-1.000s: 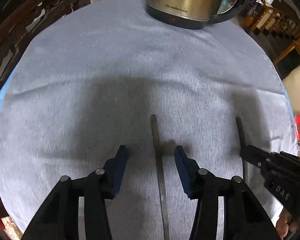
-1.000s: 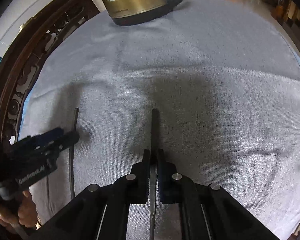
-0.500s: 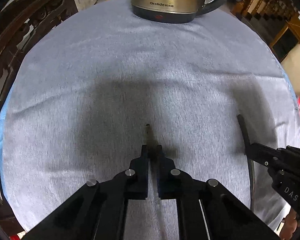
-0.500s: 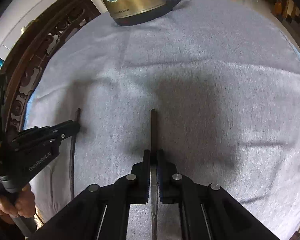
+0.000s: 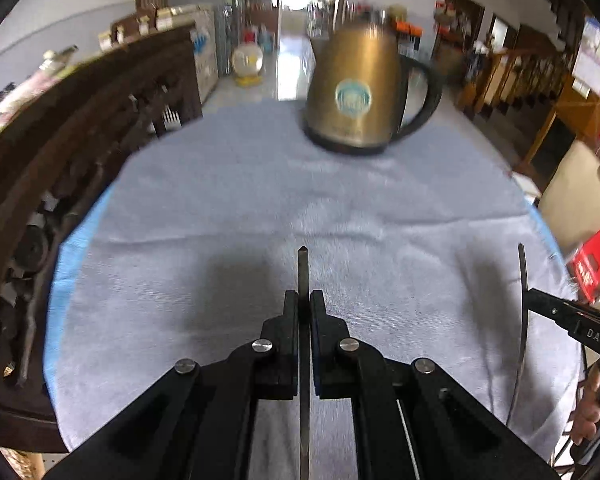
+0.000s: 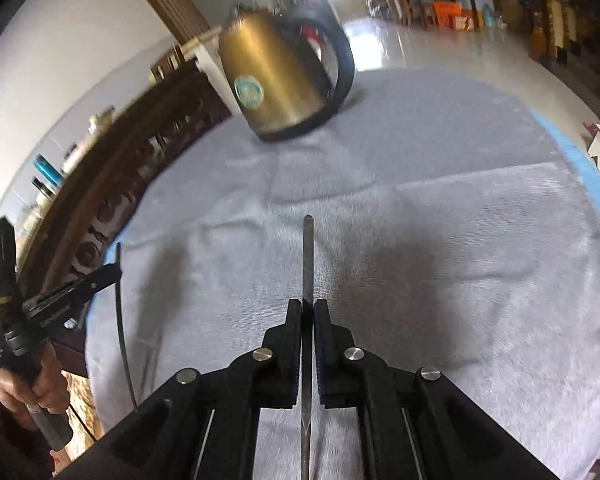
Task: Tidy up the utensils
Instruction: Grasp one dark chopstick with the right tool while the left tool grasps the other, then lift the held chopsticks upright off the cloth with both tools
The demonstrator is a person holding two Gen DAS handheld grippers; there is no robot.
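Two thin metal utensils were in hand, one per gripper. The left gripper (image 5: 304,300) was clamped on a slim utensil (image 5: 303,272) whose tip stuck out ahead of the fingers, its other end running back beneath them. The right gripper (image 6: 308,310) pinched a second utensil (image 6: 307,256) the same way. Both pieces seemed raised off the grey cloth (image 5: 228,208), though the height was hard to judge. A brass kettle (image 5: 356,96) stood far ahead of both grippers, and each view caught the other gripper off to its side.

To do this step well, I judged both should be carried level and parallel, gripped firmly so neither pivots, then lowered side by side well short of the kettle before either grip is eased.
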